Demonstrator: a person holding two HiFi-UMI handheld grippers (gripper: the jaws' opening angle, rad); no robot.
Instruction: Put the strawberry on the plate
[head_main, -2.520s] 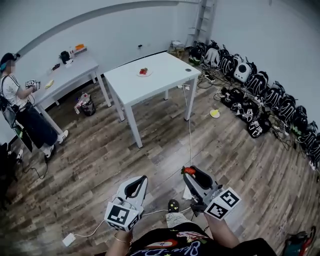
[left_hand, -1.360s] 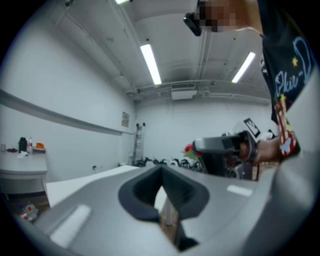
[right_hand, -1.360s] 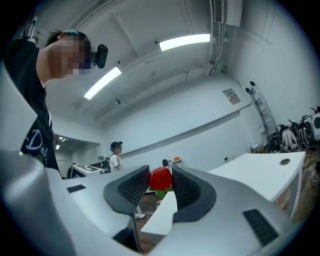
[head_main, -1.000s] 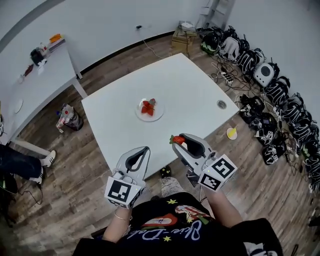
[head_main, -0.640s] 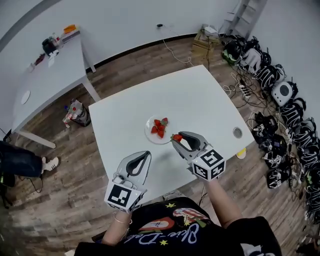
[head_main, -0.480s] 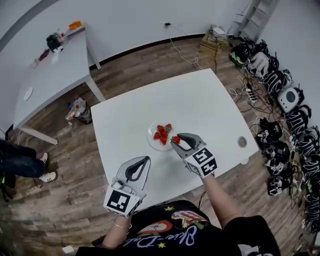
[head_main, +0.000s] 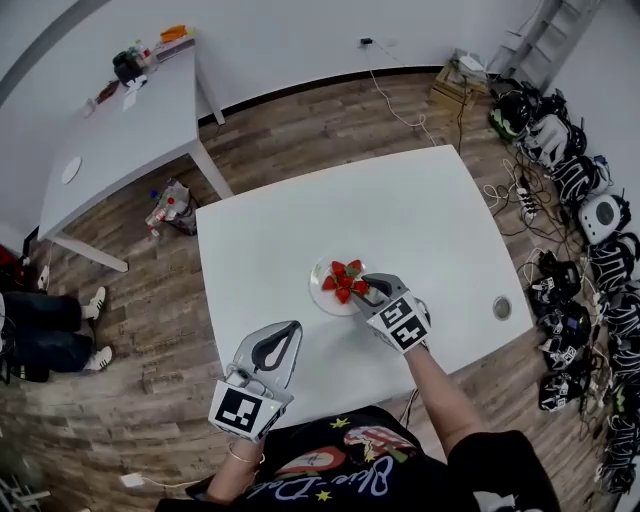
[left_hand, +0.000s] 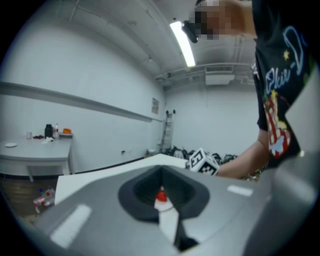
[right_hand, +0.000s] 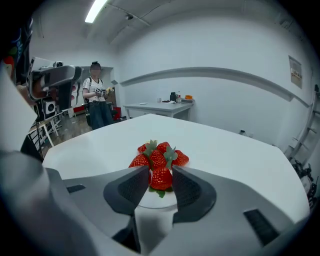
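Shirt (head_main: 350, 470), black with a coloured print, fills the bottom edge of the head view. Just ahead of it the left hand-held gripper (head_main: 293, 327) hangs over the near edge of the white bench (head_main: 290, 230). In its own view its jaws meet at the tips with nothing gripped between them. A small red spot shows in the gap behind the tips, and I cannot tell what it is.

Further in and to the right, the right hand-held gripper (head_main: 362, 287) reaches over the bench. Its jaws are closed partway on 1 strawberry (right_hand: 161, 180), pressed against both sides of the fruit. The strawberry sits over the near part of the plate (head_main: 317, 293), green leaves down. Whether it touches the plate cannot be told.

Just beyond it on the same plate lies a heap of other strawberries (right_hand: 159, 152), packed close together and right against the held fruit. The plate stands near the middle of the bench, somewhat toward the person. A small round disc (head_main: 501, 307) sits in the bench top near its right edge, well apart from the plate.

Past the bench is a wooden floor (head_main: 130, 310). A 2nd bench (head_main: 120, 130) stands at the far left with small things on it. Dark bags (head_main: 575, 200) line the right wall. Another person (right_hand: 96, 95) stands far off in the right gripper view.
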